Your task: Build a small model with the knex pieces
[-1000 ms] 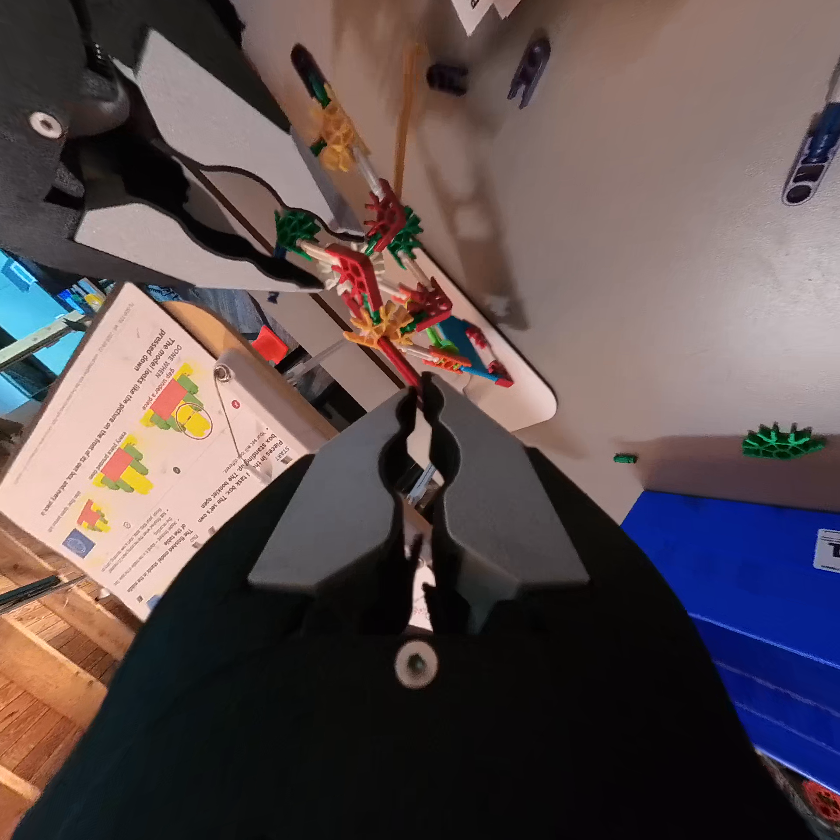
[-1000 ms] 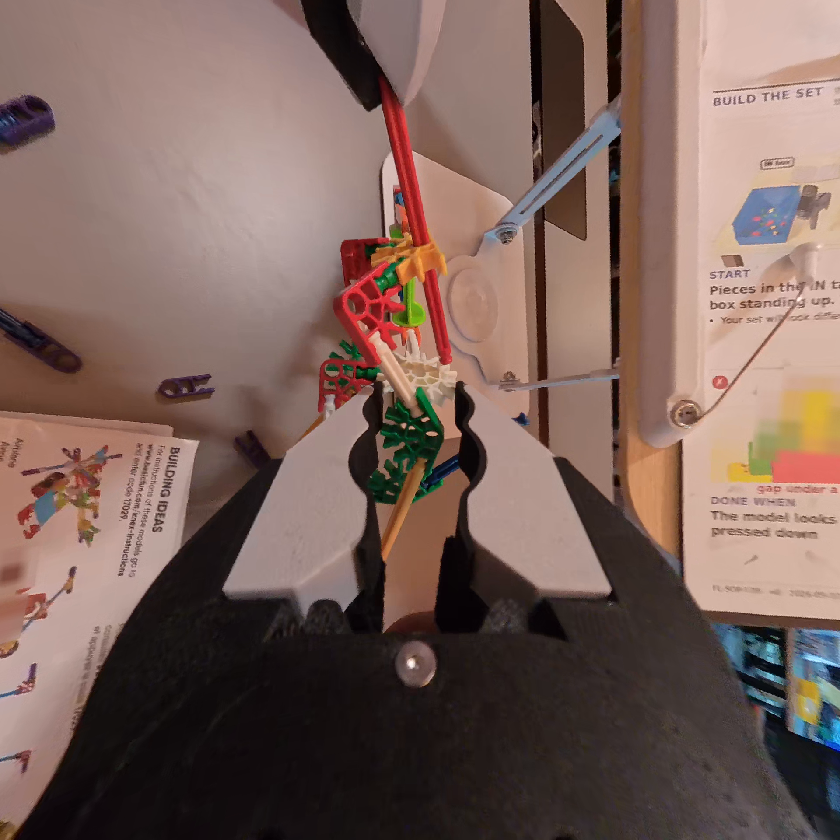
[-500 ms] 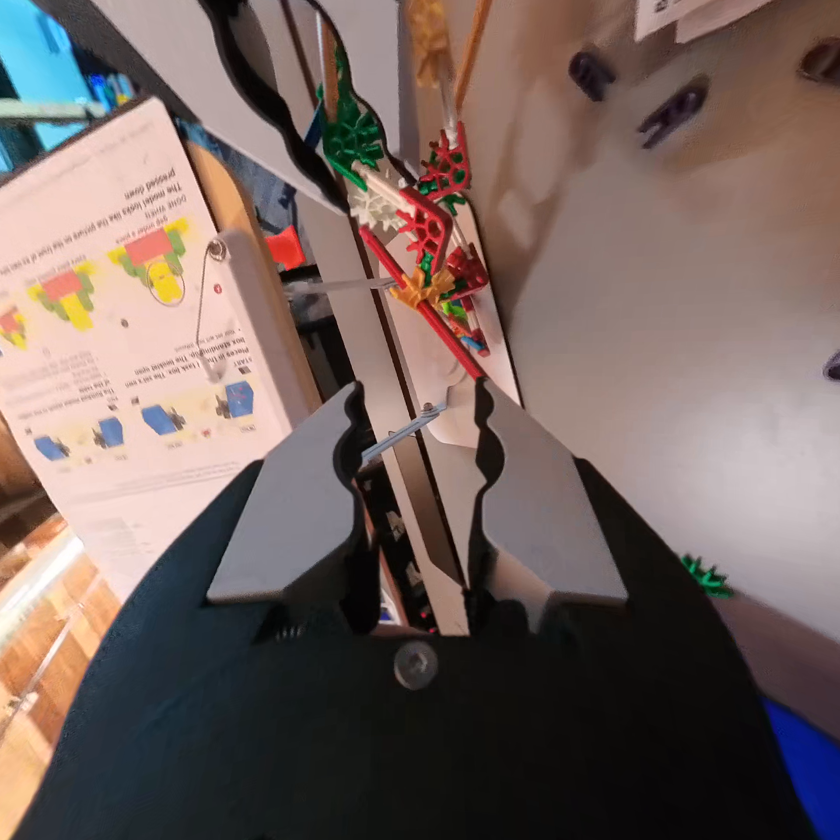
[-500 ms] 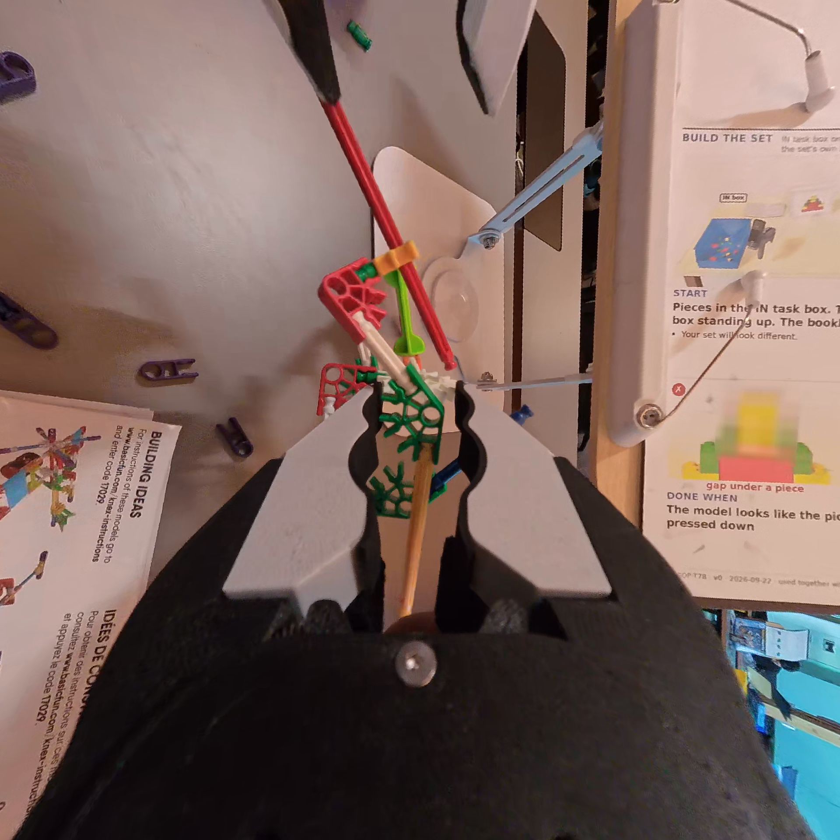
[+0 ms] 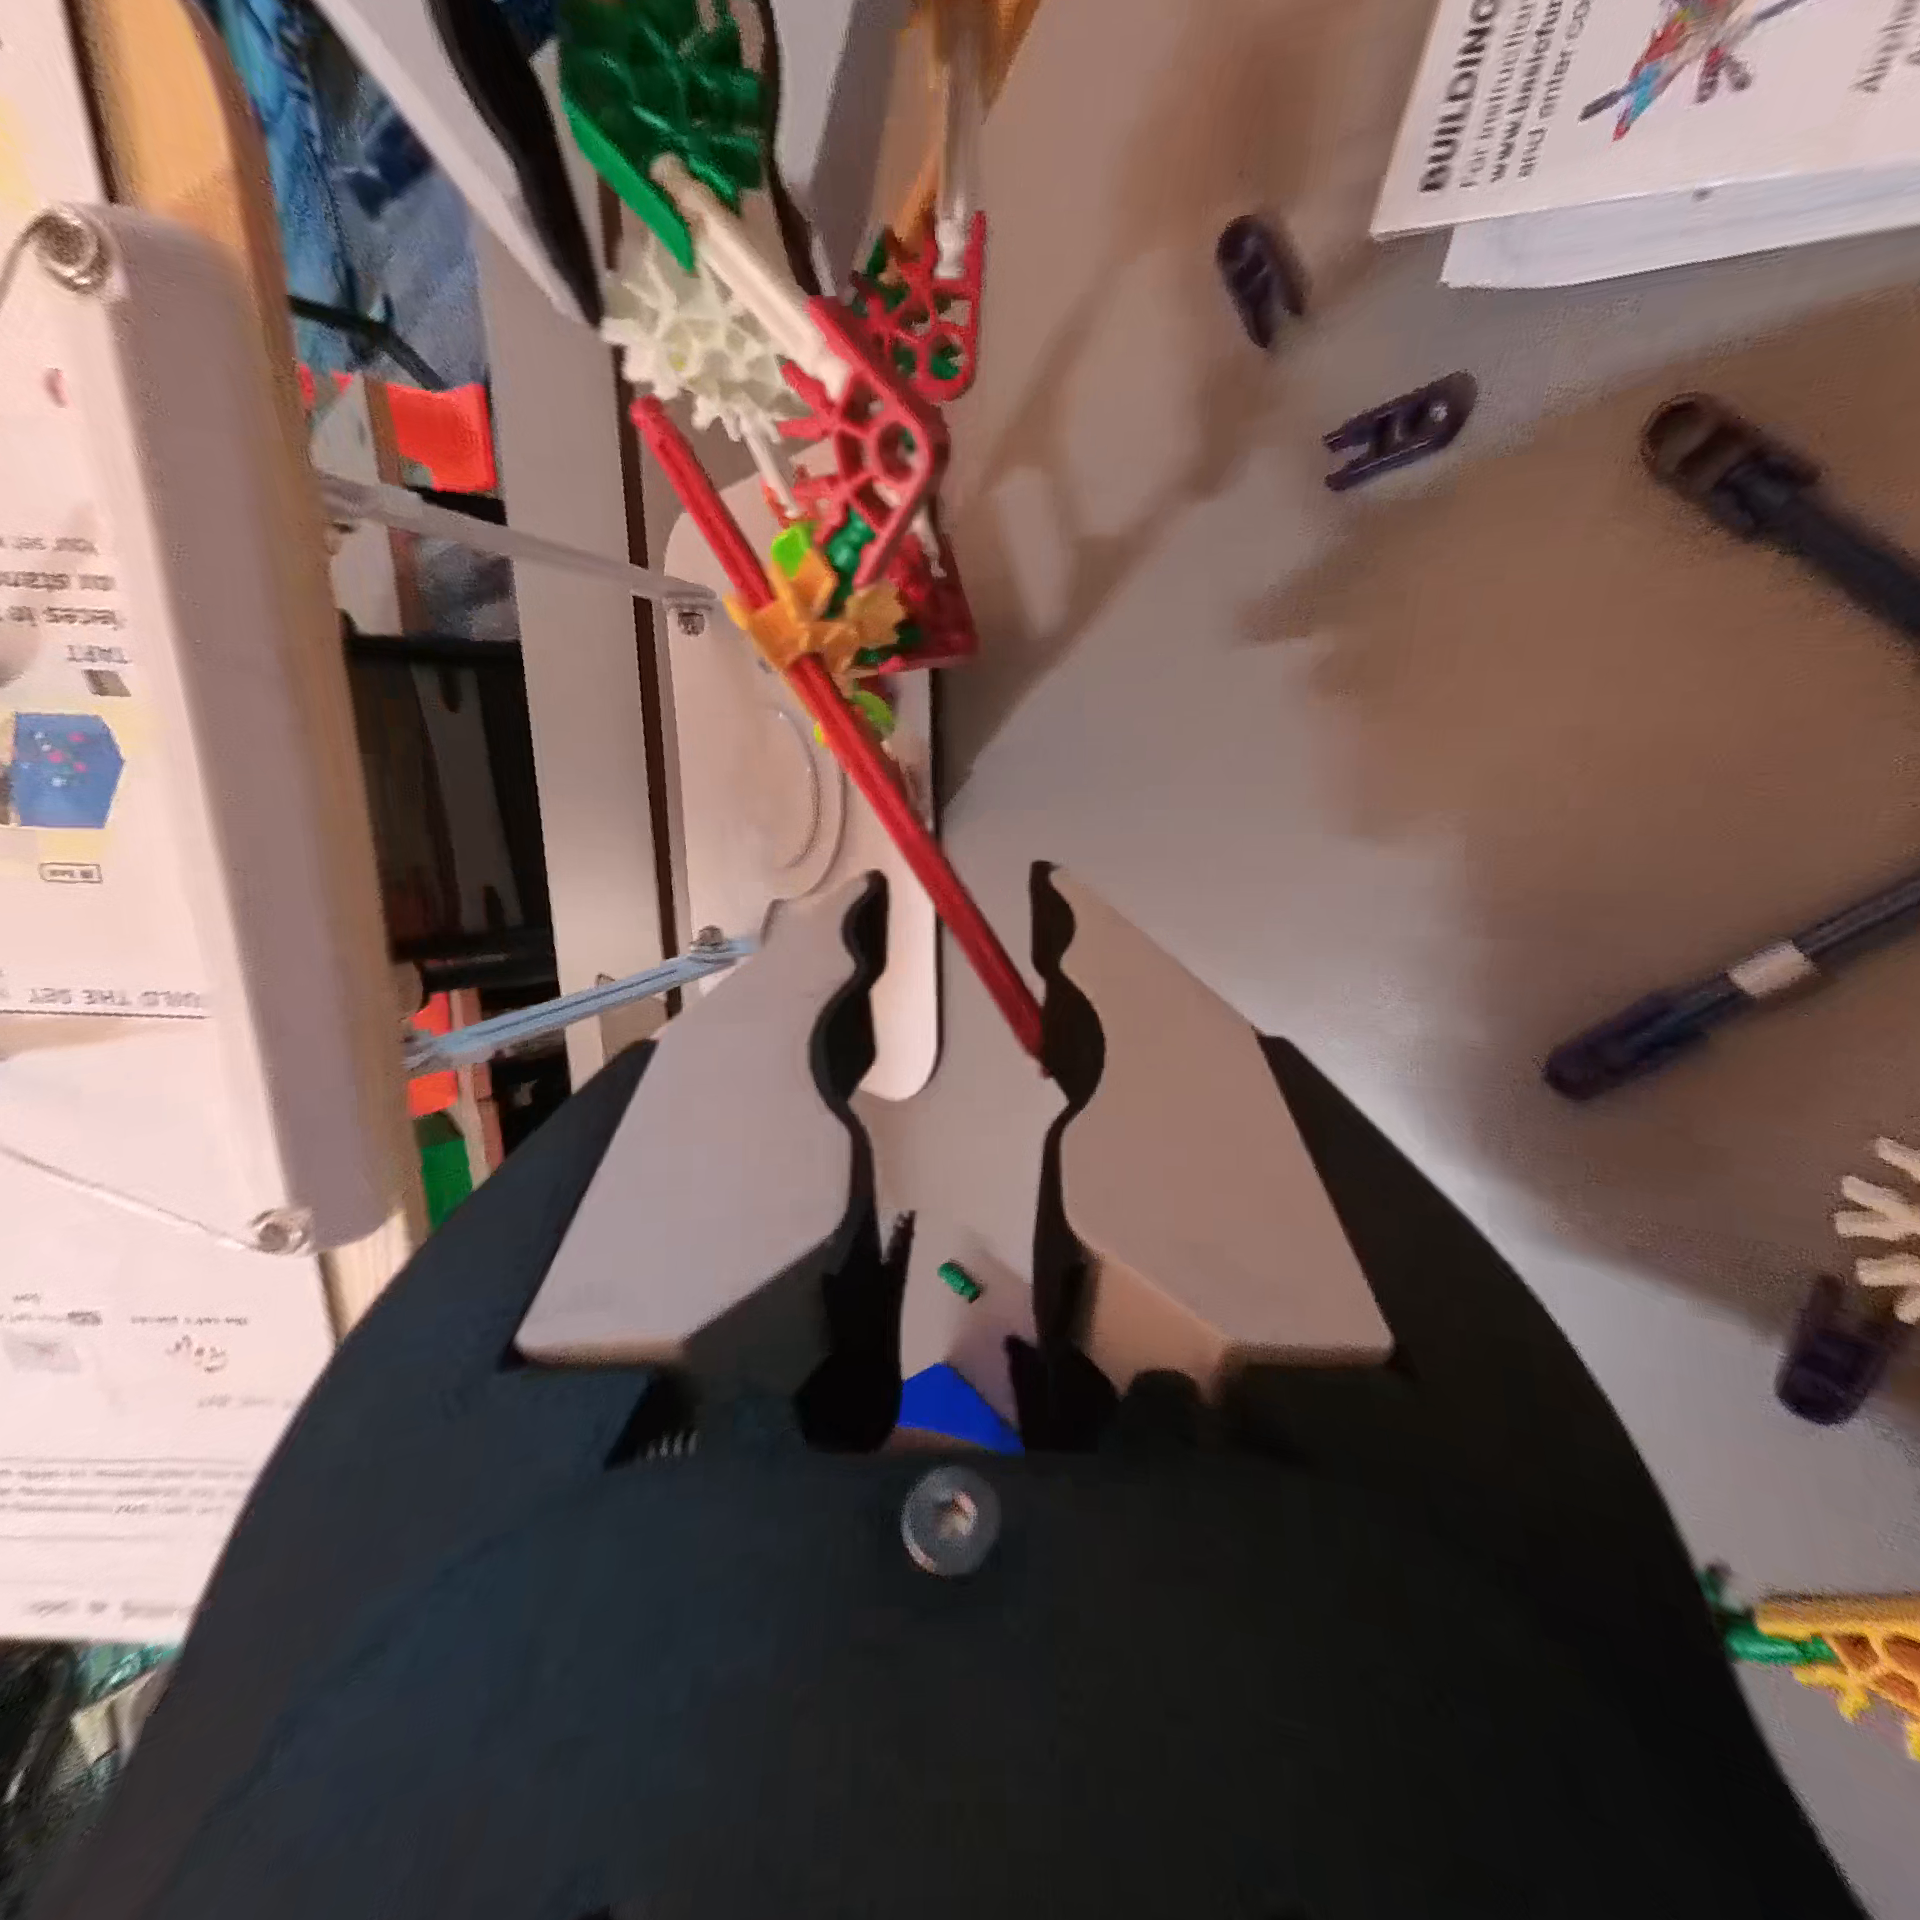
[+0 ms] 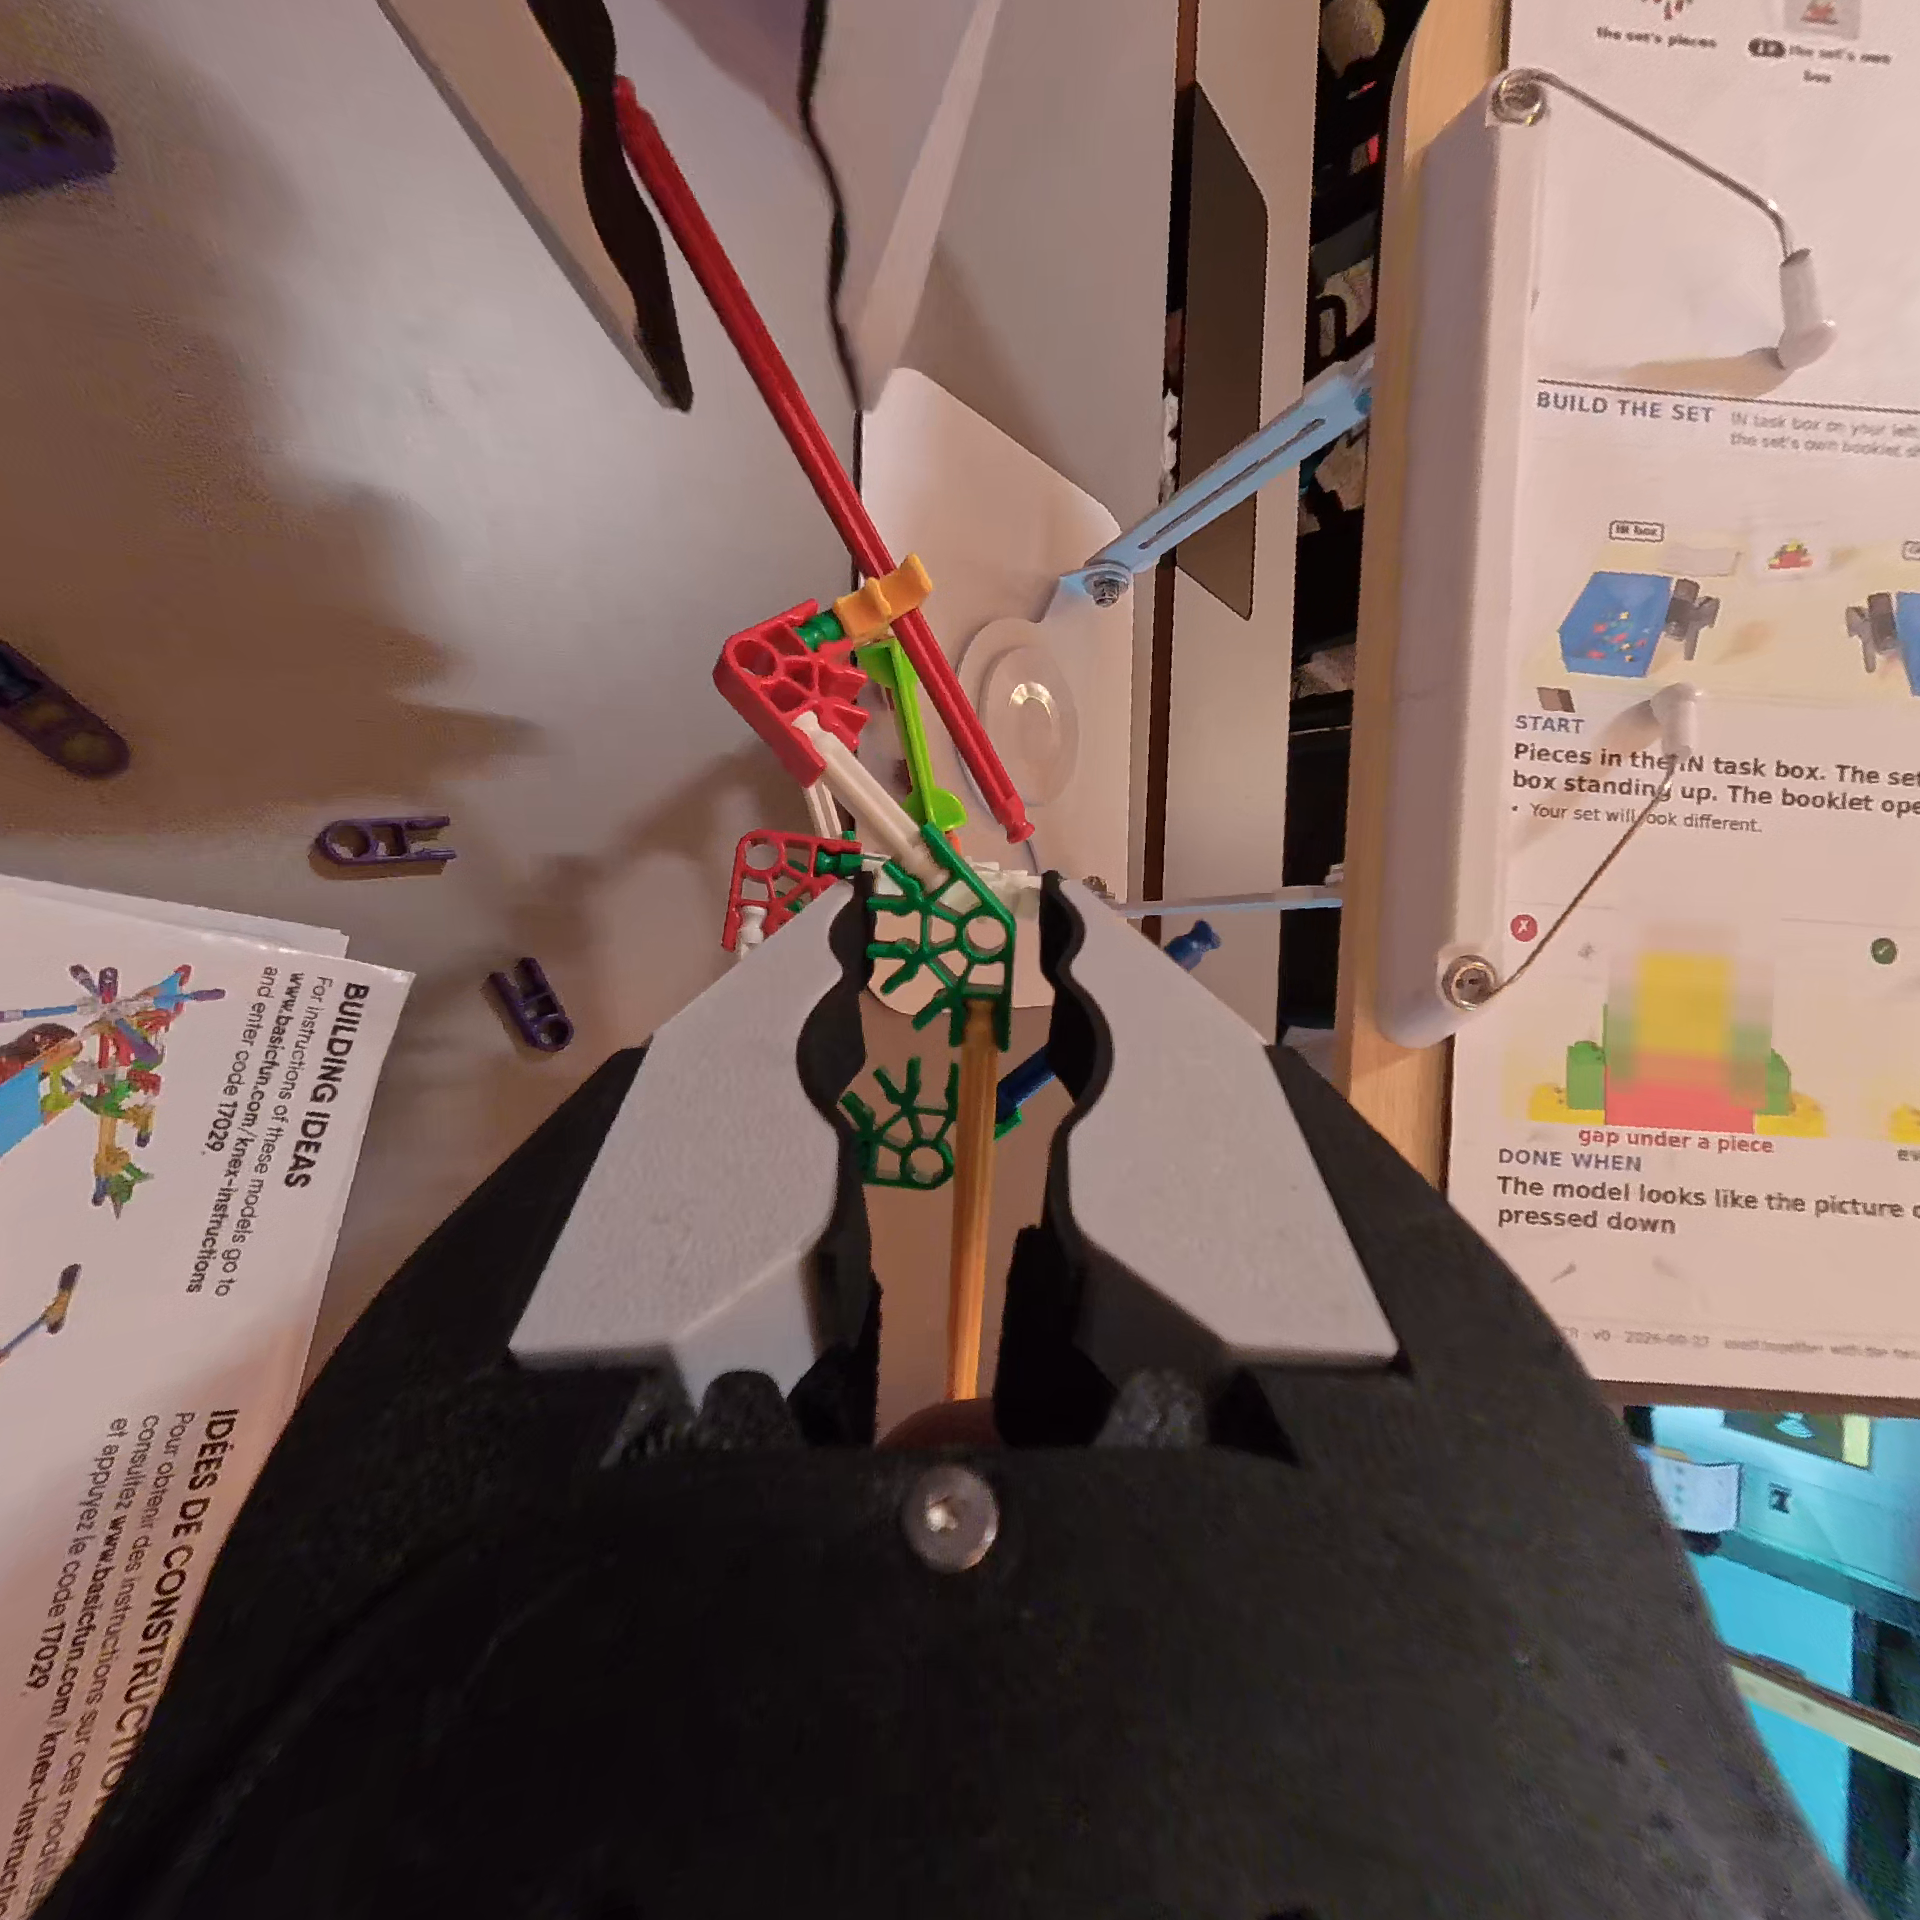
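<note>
The right gripper [image 6: 951, 904] has the rod model [image 6: 873, 790] between its fingers and ahead of them. The long rod [image 6: 790, 416] runs from the model up and left to the left gripper [image 6: 727, 208], which is straight ahead. Left of the right gripper lies a booklet [image 6: 156, 1195], with small connectors [image 6: 382, 842] before it on the table [image 6: 260, 468]. Right of the right gripper stands an instruction board [image 6: 1683, 779]. In the left wrist view, the rod's end [image 5: 1023, 1023] touches the inside of the left gripper's [image 5: 956, 883] right finger.

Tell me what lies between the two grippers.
The toy model bridges them: its red rod reaches the left gripper, and the right gripper grips its green connector. Both views show this.
</note>
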{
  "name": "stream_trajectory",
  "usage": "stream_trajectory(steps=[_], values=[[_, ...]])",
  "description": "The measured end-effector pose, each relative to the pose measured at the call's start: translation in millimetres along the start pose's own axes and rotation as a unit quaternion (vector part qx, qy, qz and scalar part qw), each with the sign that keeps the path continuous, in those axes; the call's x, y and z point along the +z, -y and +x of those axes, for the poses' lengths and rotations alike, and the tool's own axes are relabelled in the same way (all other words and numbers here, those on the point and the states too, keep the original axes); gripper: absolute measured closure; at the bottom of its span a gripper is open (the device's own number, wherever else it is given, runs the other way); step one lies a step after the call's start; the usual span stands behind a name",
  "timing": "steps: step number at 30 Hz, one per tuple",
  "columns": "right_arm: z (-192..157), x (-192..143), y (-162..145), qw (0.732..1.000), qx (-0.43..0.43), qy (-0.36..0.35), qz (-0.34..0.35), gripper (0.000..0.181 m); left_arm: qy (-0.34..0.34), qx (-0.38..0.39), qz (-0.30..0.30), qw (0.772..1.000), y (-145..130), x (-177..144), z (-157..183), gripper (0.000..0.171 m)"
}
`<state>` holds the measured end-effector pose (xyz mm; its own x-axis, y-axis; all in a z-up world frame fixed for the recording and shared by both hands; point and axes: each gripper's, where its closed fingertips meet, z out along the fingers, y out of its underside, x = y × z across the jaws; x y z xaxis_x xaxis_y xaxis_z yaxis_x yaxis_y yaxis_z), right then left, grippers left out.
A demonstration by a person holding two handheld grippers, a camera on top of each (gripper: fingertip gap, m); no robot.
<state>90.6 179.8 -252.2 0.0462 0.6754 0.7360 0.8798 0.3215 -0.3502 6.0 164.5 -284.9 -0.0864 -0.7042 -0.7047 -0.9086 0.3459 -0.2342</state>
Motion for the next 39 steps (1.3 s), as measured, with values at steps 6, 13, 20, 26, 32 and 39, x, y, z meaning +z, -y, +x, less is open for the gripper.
stream_trajectory(steps=[6,13,20,26,32,39], values=[[-4.1,0.1,5.5,0.999,-0.032,-0.011,0.008,0.152,0.105,0.107,-0.024,0.988,-10.1,-0.9,-20.9,0.167],[-8.6,5.0,10.4,0.998,-0.060,-0.024,0.008,0.153,0.103,0.153,-0.014,0.983,-12.7,-13.7,-30.8,0.171],[-9.3,7.8,12.0,0.997,-0.068,-0.034,0.006,0.157,0.082,0.170,-0.001,0.982,-15.3,-13.3,-29.6,0.171],[-9.3,7.5,11.2,0.997,-0.071,-0.033,0.009,0.157,0.080,0.137,-0.006,0.987,-16.5,-10.3,-28.6,0.171],[-11.4,5.6,15.5,0.996,-0.078,-0.031,0.018,0.157,0.094,0.101,-0.012,0.990,-22.0,-8.3,-30.4,0.171],[-14.9,4.3,20.5,0.996,-0.082,-0.025,0.031,0.162,0.094,0.067,-0.007,0.993,-24.1,-9.9,-31.8,0.171]])
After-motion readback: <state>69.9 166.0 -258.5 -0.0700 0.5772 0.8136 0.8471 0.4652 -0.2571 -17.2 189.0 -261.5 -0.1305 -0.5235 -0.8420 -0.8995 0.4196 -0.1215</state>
